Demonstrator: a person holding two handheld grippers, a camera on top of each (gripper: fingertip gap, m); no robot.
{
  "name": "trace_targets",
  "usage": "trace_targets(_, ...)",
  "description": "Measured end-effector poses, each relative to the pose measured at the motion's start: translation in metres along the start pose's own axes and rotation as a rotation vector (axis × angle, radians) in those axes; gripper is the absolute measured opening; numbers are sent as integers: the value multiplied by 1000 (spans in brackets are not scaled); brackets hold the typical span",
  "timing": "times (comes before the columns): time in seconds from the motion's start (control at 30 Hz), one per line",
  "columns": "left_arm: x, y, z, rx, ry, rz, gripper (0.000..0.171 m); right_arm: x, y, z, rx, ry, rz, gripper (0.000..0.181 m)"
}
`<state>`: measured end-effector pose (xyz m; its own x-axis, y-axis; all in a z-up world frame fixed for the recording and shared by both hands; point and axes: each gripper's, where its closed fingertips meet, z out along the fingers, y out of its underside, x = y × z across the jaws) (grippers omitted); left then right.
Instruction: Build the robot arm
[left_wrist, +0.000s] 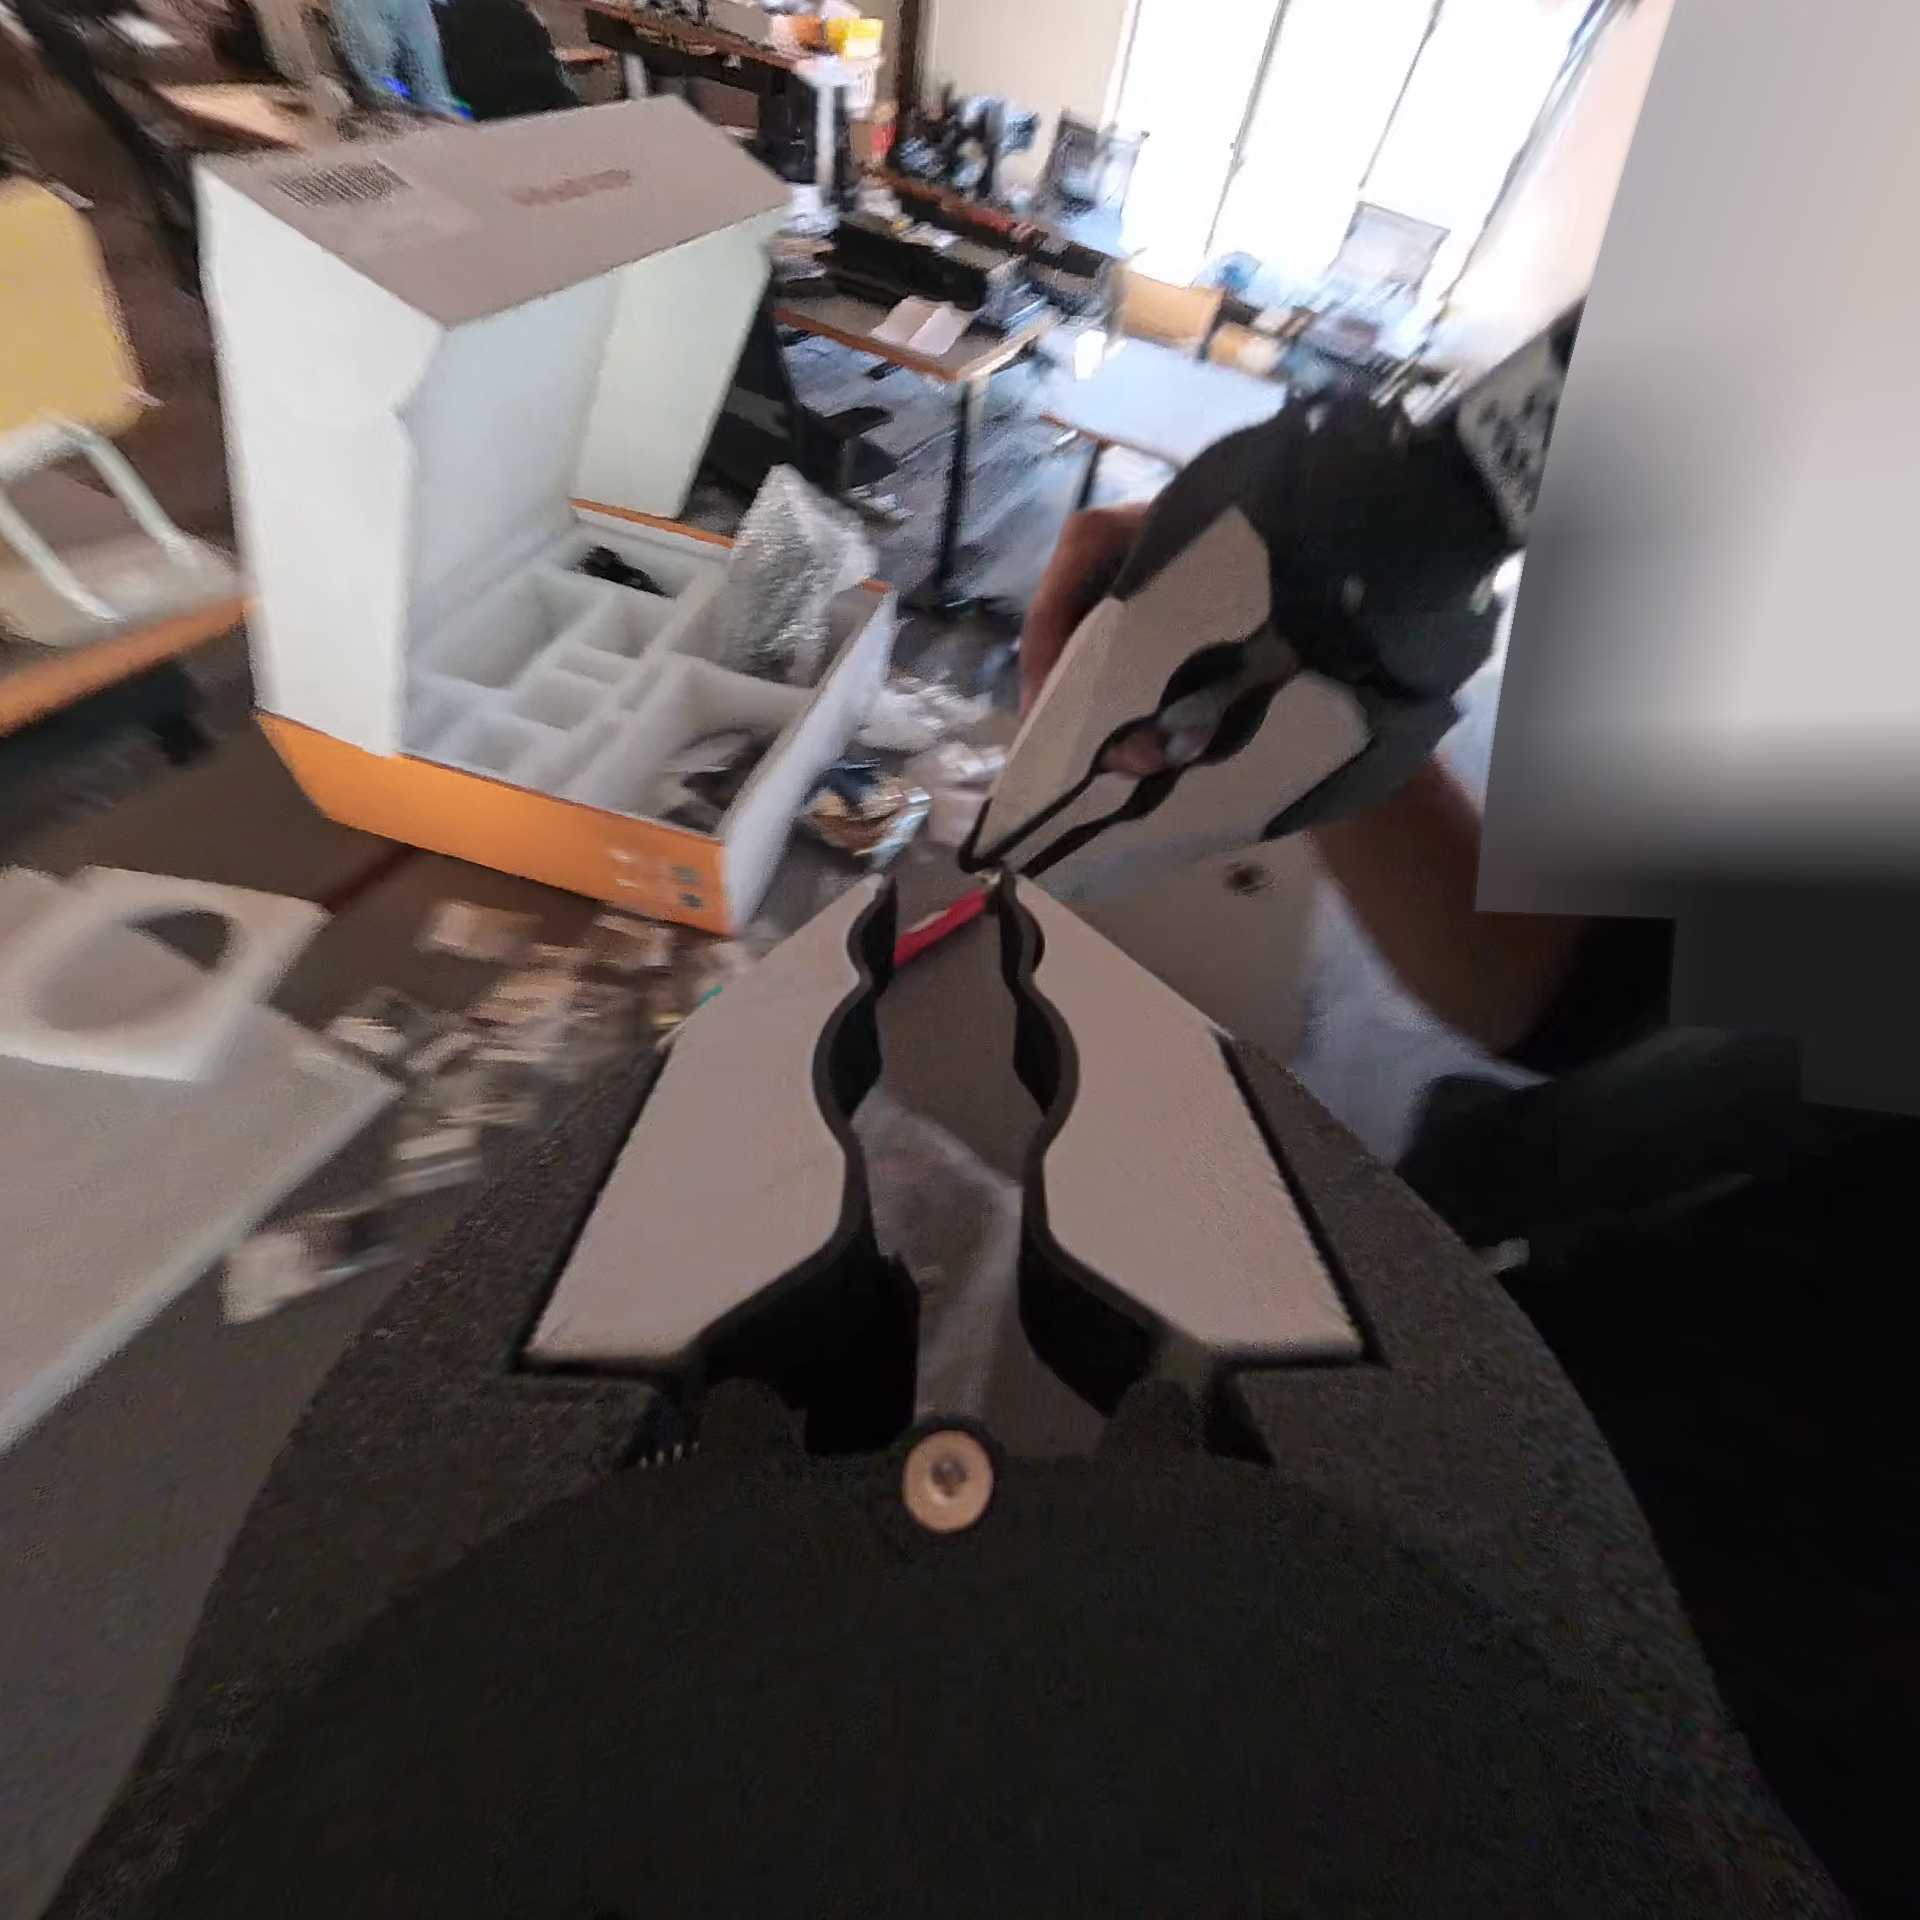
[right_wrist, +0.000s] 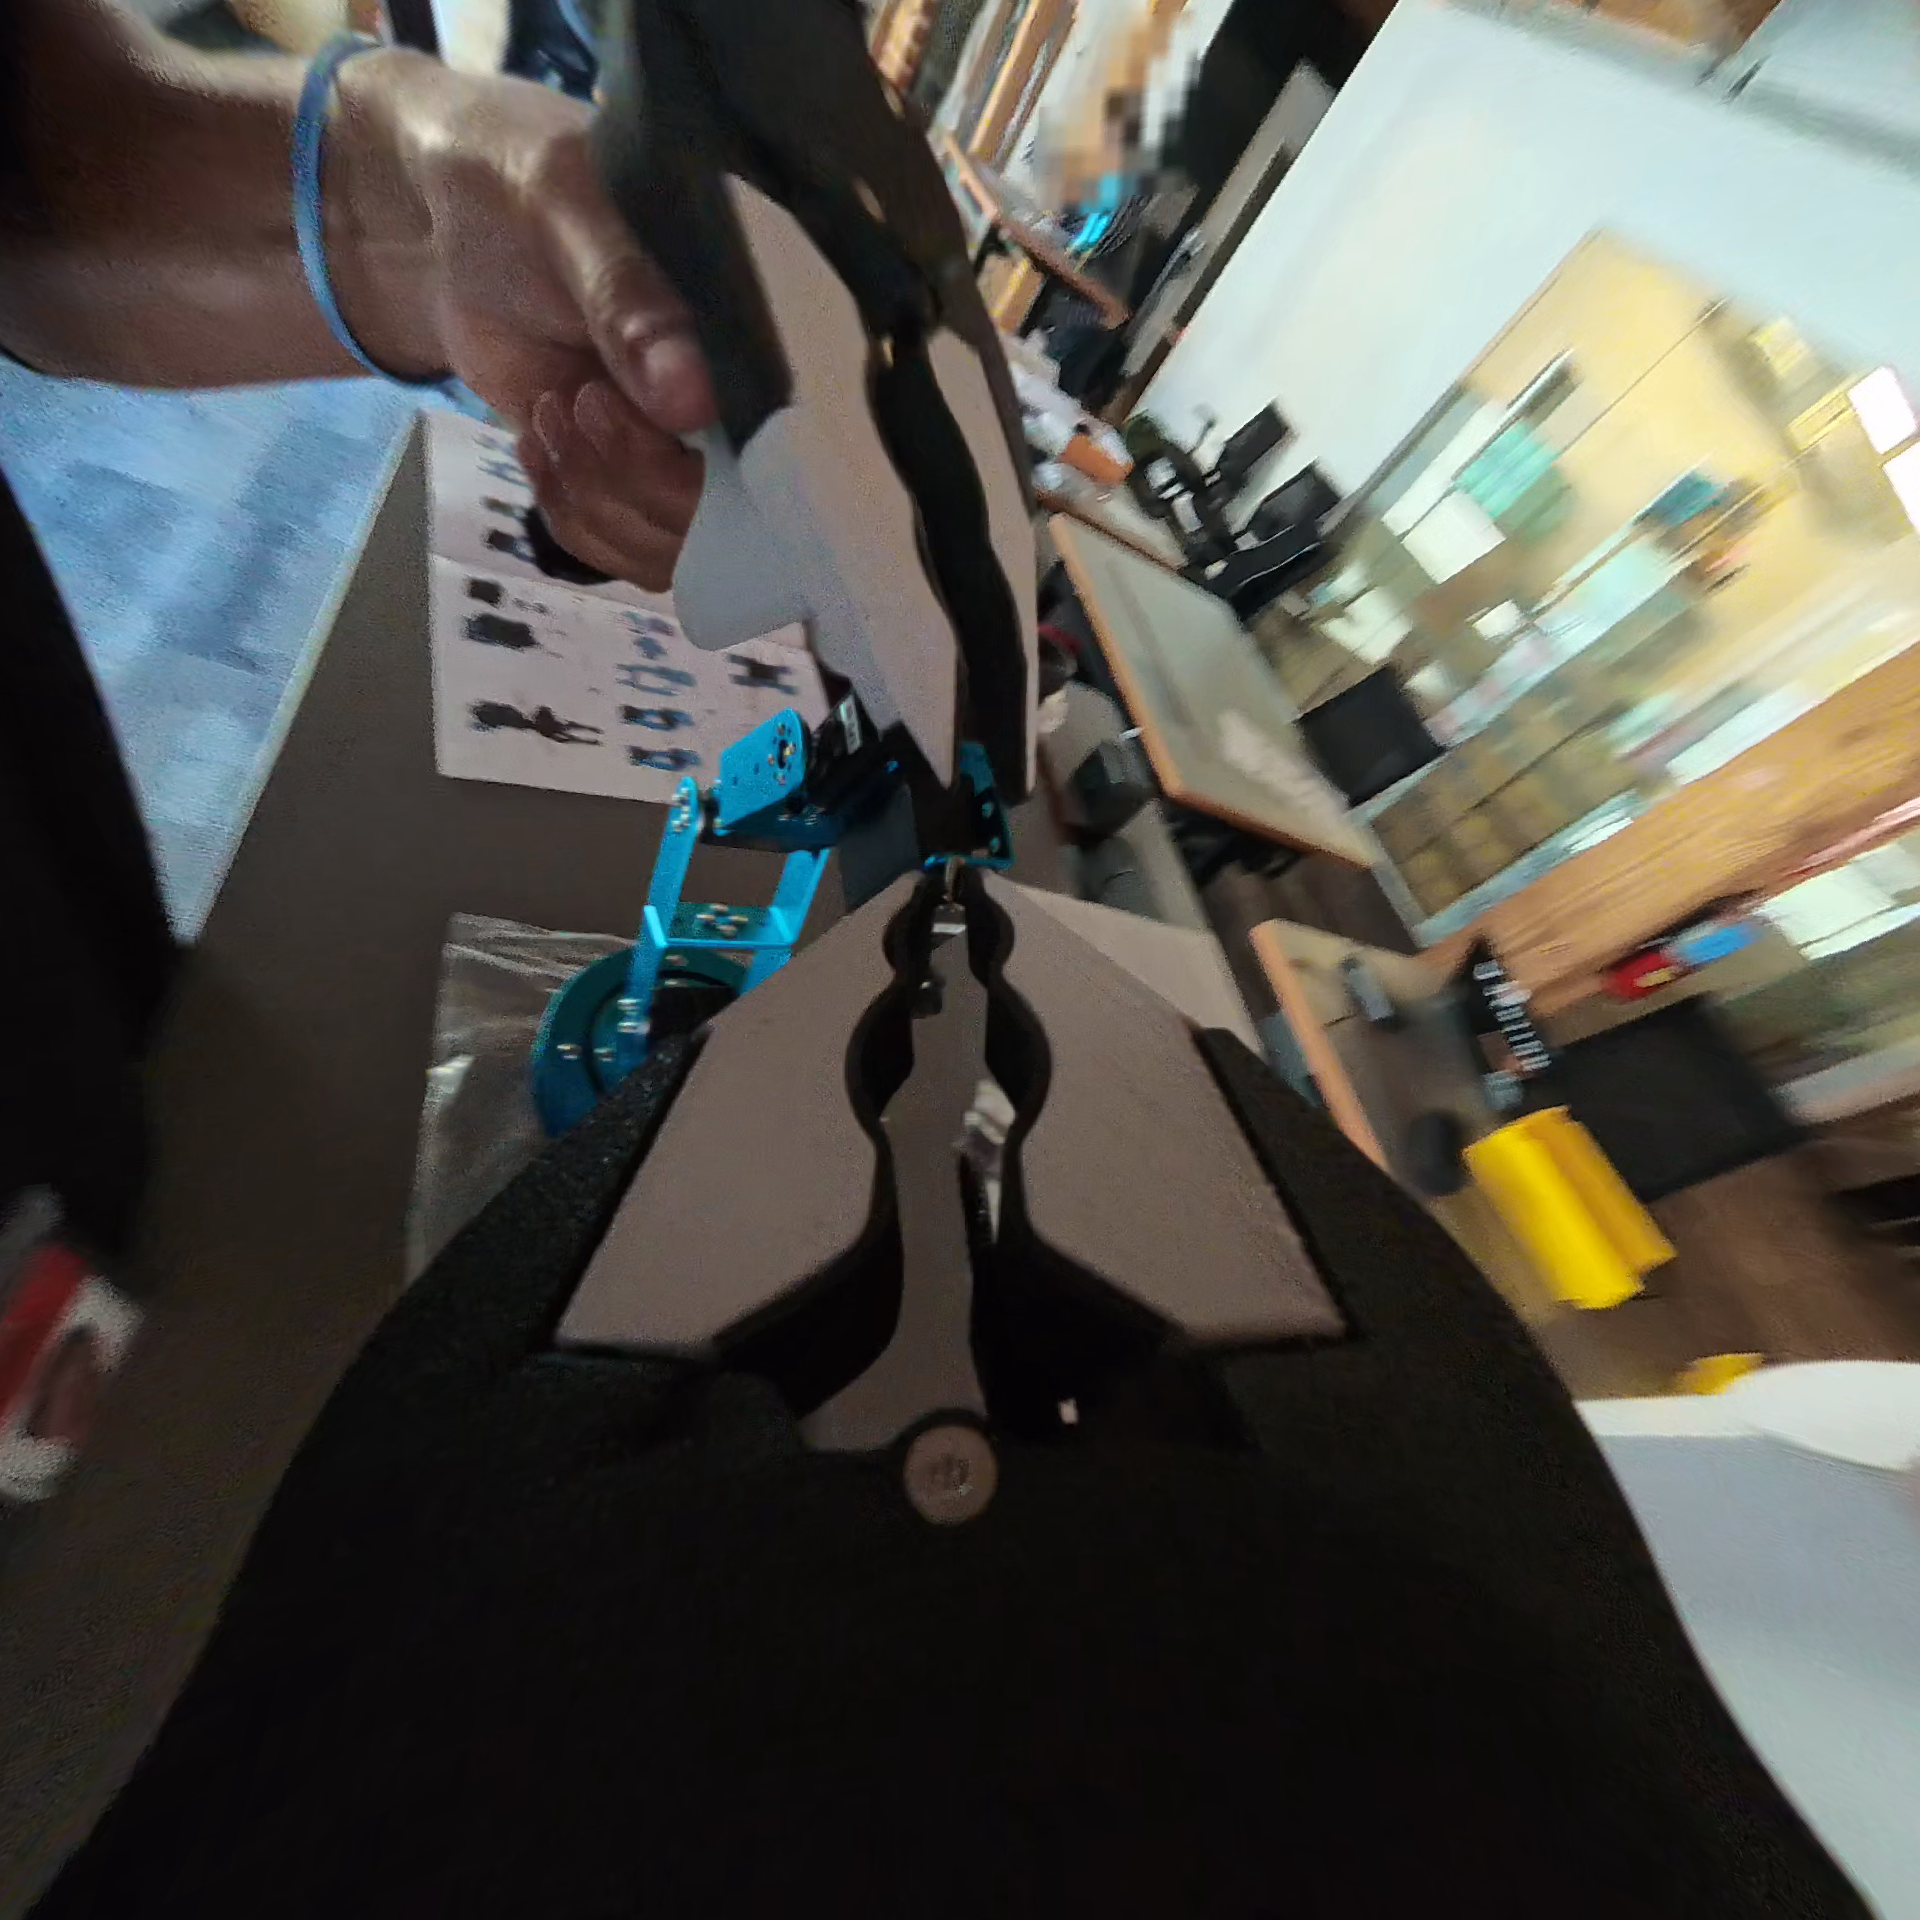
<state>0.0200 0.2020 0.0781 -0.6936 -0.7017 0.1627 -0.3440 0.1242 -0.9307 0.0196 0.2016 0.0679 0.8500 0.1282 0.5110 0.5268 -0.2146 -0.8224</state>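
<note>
Ahead of your left gripper (left_wrist: 943, 894), its tips nearly meet those of your right gripper (left_wrist: 987, 847), which comes in from the upper right. Behind and to the left stands an open box (left_wrist: 540, 623) with compartments, on the floor. In the right wrist view, a small bracket assembly (right_wrist: 727, 883) sits left of the meeting tips, a printed sheet (right_wrist: 582, 675) behind it on the table (right_wrist: 332, 831).
</note>
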Motion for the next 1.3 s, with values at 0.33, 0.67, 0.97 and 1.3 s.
trace_targets(0.33, 42, -3, 6, 33, 258, -288, 8, -14, -23, -22, 35, 51, -213, 5)
trace_targets(0.67, 78, -15, 0, 124, 473, -337, 2, -29, -48, -51, 268, -87, -85, 5)
trace_targets(0.97, 75, -16, -2, 201, 516, -435, 1, -27, -47, -52, 367, -126, 37, 5)
trace_targets(1.3, 70, -18, -4, 239, 521, -492, 1, -22, -48, -49, 368, -109, 26, 4)
